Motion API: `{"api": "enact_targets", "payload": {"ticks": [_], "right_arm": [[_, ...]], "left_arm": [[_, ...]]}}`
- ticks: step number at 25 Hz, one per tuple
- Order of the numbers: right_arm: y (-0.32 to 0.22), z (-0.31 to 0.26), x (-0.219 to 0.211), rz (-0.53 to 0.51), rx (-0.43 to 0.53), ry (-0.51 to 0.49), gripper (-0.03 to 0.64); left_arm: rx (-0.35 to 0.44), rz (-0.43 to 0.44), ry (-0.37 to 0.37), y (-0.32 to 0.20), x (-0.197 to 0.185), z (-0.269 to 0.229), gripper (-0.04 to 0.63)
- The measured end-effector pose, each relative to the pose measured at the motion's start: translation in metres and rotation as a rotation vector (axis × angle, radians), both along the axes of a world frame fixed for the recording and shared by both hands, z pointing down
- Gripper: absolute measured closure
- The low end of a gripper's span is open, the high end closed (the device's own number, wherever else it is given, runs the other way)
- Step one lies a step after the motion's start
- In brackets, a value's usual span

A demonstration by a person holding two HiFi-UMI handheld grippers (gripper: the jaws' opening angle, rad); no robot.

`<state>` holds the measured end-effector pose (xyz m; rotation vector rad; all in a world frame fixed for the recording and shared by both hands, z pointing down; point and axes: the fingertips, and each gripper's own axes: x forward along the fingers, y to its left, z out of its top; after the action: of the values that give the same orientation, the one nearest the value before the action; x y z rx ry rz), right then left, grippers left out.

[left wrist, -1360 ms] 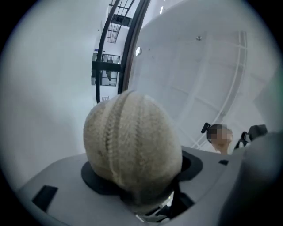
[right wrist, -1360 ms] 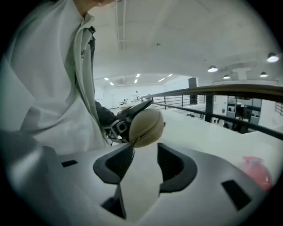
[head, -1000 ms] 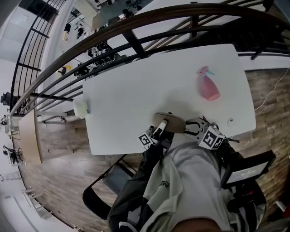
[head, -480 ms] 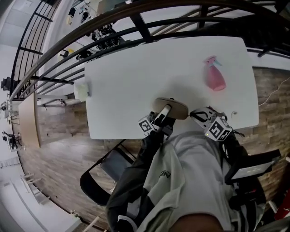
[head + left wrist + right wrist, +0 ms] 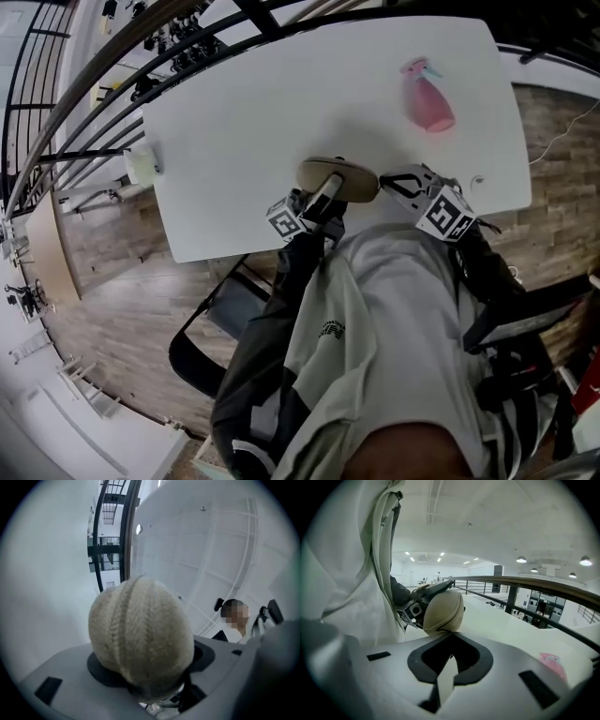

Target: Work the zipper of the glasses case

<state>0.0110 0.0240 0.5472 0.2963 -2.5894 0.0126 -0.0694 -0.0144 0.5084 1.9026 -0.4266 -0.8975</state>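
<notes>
Head view: beige woven oval glasses case (image 5: 337, 178) at near edge of white table (image 5: 262, 112), held by my L gripper (image 5: 323, 199); R gripper (image 5: 394, 183) at its right end.
Left gripper view: L jaws clamped on glasses case, firm hold.
Right gripper view: R jaws squeezed together, tip just at case; zip pull not visible btw them.
Progress: early, I reckon. Case is secured, zip run left to do.

Large open-plan office or lab hall, on an upper gallery. Dark railing (image 5: 512, 597) runs along the far side with open space beyond. Rows of ceiling lights (image 5: 521, 559), wood-plank floor (image 5: 122, 309), plain white table (image 5: 281, 112).
</notes>
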Motion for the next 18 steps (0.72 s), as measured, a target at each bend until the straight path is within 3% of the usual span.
{"api": "enact_targets", "payload": {"ticks": [4,11,18], "right_arm": [[-0.002,-0.003,-0.002,0.008,-0.009,-0.036,0.623],[-0.016,-0.014,-0.001,0.012,0.014,-0.053,0.623],[-0.028,-0.012,-0.004,0.000,0.032,-0.020,0.623]], "left_arm": [[0.029,0.053,-0.072,0.008,0.012,-0.001,0.282],[0.034,0.046,-0.081,0.009,0.005,-0.002,0.282],[0.060,0.101,-0.167,0.007,0.019,-0.004,0.282]]}}
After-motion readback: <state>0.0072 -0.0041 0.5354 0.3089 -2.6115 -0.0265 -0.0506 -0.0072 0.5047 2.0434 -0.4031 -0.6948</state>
